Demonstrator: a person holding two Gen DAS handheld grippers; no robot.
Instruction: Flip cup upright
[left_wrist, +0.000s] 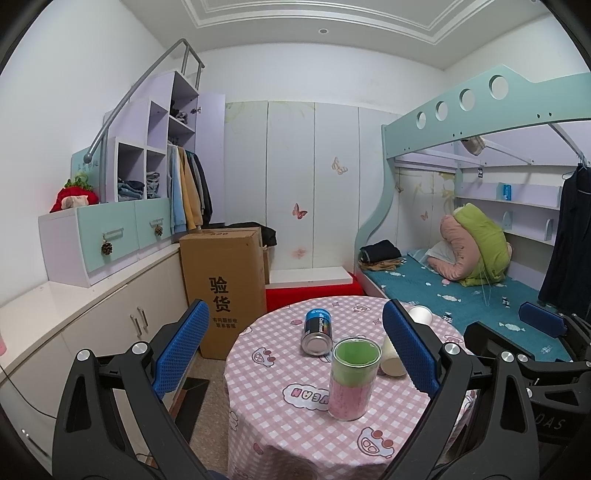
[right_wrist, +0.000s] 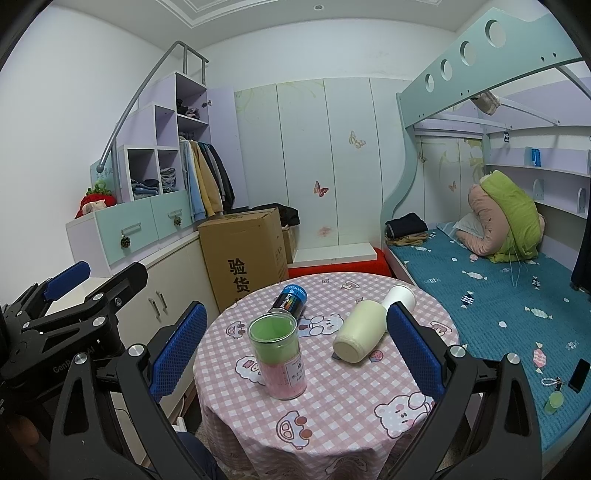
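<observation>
Cup: the cream-coloured, smooth-walled cup lies on its side on the right half of the round table in its pink checked cloth; its flat base faces us, its mouth points away toward the bed.
Neighbours: a small white paper cup touches or nearly touches its far end; we cannot tell which; an upright clear jar with green and pink filling stands to its left, apart; a dark cylindrical can with a blue top lies on its side behind the jar.
Right gripper: spread wide, nothing held; the cup lies just inside its right finger.
Left gripper: equally wide, empty, short of the jar.
Step, as we judge it: approach, not yet grasp.
How we would do it well: shift the right gripper rightward to centre on the cup; close across its mid-body, not the base rim; lift before rotating so the base clears the cloth; keep clear of the paper cup and jar; set it down flat.
</observation>
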